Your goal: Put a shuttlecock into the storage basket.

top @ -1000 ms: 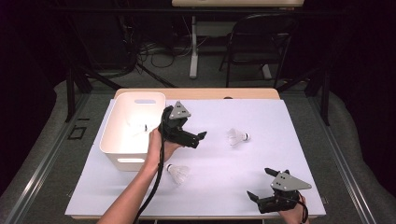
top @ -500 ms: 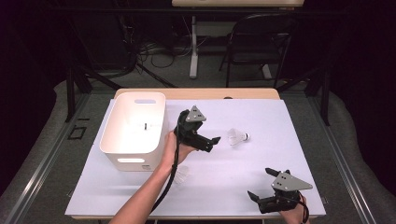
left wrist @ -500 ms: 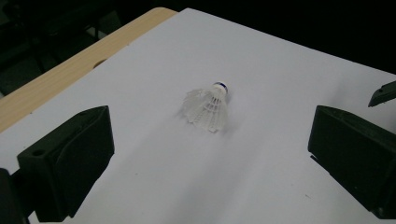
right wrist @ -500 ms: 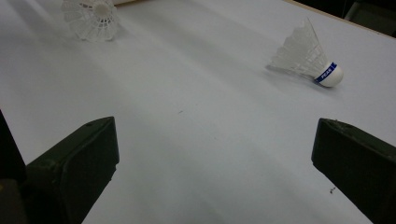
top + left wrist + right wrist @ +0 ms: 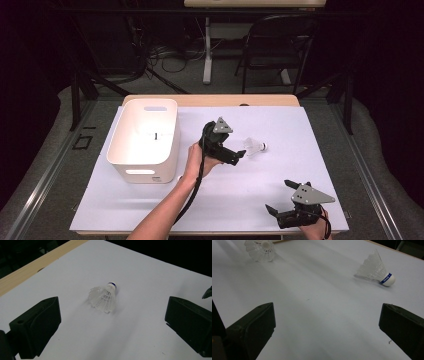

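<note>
In the high view, the left gripper [image 5: 240,154] sits just right of the frame's centre, held in a hand [image 5: 197,161] whose forearm rises from the bottom edge. Its black fingers [image 5: 37,326] are spread wide and hold nothing. A white feathered shuttlecock with a blue-banded cork tip [image 5: 254,147] lies on its side on the white-covered tabletop [image 5: 300,130], just right of those fingers; in the left gripper view it rests at mid-frame, between and beyond the two fingers, touching neither.

The right gripper [image 5: 281,199] rests low in the lower right of the high view, its fingers [image 5: 253,327] also spread apart and empty. In its own view a second white shuttlecock [image 5: 260,249] lies at the upper left.

A white rounded plastic bin with handle slots [image 5: 122,162] stands at the centre left of the high view, well apart from the first shuttlecock.
</note>
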`<state>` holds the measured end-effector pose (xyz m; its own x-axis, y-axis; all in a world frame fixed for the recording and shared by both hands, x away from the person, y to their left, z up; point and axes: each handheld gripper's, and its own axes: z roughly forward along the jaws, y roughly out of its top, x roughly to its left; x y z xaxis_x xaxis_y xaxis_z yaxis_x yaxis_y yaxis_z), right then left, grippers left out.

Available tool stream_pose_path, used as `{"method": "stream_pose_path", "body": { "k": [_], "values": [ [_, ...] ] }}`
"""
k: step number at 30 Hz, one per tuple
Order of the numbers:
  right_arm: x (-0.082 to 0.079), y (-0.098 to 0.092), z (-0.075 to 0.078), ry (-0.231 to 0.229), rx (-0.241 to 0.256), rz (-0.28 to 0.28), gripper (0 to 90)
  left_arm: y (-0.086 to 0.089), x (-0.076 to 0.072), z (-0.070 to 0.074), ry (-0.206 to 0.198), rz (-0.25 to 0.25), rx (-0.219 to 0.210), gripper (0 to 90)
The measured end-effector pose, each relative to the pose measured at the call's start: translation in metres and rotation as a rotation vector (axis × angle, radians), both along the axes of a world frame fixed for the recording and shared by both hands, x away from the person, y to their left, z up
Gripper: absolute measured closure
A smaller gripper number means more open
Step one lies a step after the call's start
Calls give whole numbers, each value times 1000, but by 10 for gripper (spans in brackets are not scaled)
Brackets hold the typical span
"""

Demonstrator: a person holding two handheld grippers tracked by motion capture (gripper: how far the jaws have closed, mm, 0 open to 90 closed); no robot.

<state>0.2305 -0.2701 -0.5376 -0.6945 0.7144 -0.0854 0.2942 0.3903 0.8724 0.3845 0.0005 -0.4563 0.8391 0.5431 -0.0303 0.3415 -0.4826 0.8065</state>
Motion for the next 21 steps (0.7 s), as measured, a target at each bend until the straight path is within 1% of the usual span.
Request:
{"method": "stream_pose_path", "body": {
  "k": [6,12,17,21],
  "values": [
    [0,1,-1,4,2,3,0,-12,3,-7,19,12,27,13],
    [0,1,0,3,1,5,0,-22,8,-17,43,7,27,44],
    [0,1,-1,5,0,5,0,-31,14,-25,62,-7,31,86],
    [0,0,-1,2,2,3,0,-39,17,-31,84,-14,34,150]
  ]
}}
